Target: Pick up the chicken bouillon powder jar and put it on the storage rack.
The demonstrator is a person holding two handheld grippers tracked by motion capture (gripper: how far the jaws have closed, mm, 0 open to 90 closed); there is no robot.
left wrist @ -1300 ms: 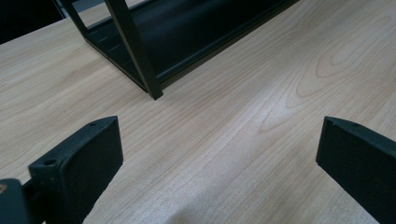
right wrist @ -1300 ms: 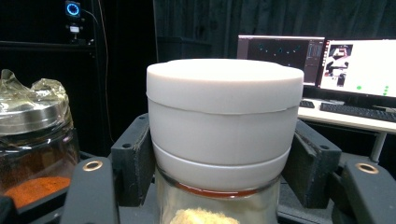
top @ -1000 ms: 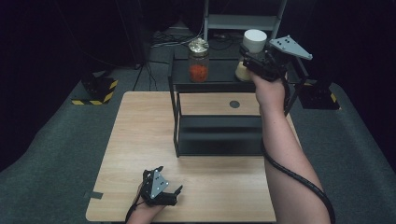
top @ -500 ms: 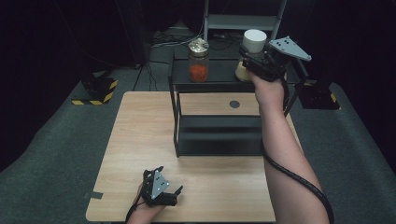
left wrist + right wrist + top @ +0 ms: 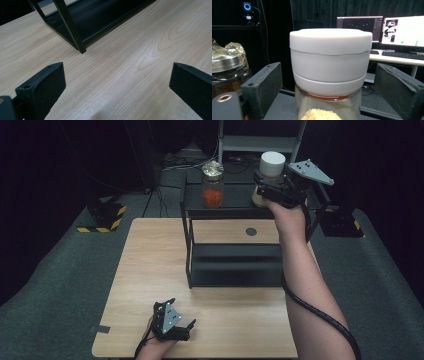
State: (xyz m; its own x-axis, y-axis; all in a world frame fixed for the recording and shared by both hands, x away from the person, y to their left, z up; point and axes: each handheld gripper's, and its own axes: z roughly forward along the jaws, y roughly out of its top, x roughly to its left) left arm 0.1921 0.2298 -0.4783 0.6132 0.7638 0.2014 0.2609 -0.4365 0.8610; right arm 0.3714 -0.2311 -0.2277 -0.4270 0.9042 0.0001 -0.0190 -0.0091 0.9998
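A glass jar with a thick white lid (image 5: 330, 57) stands on the top of the black shelf rack (image 5: 220, 212), at its right end (image 5: 271, 167). My right gripper (image 5: 332, 87) reaches in at lid height with one jaw on each side. Its jaws have just been opening; a gap shows between each pad and the jar, so it is open. Pale crumbly contents show through the glass. Near the table's front edge my left gripper (image 5: 182, 320) rests low and open, with nothing but bare wood (image 5: 125, 62) between its jaws (image 5: 117, 80).
A second jar (image 5: 212, 187) with a metal lid and orange contents stands on the shelf top to the left of the white-lidded one (image 5: 227, 65). The rack's front leg (image 5: 72, 30) is just ahead of my left gripper. A dark round mark (image 5: 251, 231) lies on the table behind the rack.
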